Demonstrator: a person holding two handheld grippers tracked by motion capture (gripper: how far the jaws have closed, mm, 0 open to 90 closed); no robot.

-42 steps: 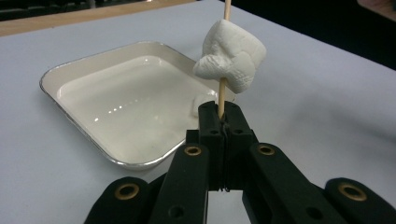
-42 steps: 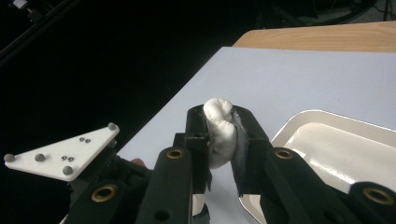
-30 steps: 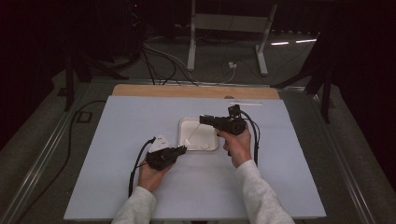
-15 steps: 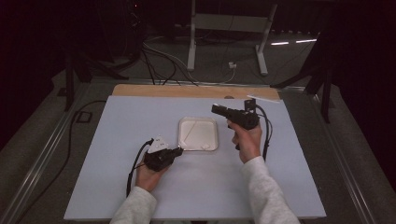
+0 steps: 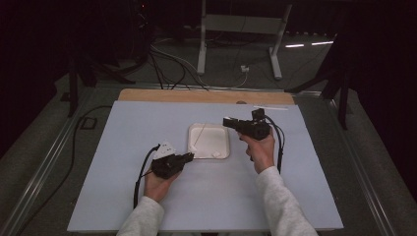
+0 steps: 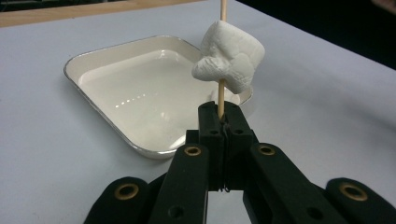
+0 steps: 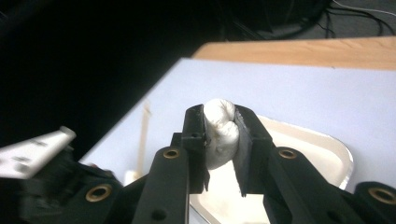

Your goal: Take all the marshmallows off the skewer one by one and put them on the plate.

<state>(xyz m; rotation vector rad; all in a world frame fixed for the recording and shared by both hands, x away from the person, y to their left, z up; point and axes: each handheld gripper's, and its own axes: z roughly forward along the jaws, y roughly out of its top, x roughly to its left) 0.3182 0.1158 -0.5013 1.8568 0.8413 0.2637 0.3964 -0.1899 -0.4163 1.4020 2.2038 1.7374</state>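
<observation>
Two hand-held grippers work over one pale surface (image 5: 123, 196), which carries a white tray (image 5: 221, 153) near its middle. The left hand-held gripper (image 5: 188, 157) sits low at the tray's near left corner, its jaws pressed fully together on the lower end of a thin wooden skewer (image 6: 219, 95). In the left gripper view the skewer rises straight up from between the jaw tips, and a white marshmallow (image 6: 229, 60) is speared on it a little above them, clear of the jaws, with the tray behind it. The right hand-held gripper (image 5: 227, 122) is held up at the tray's far right corner, pointing toward the left. Its jaws are closed on a second marshmallow (image 7: 219, 133), squeezing it between the pads, above the tray in the right gripper view.
</observation>
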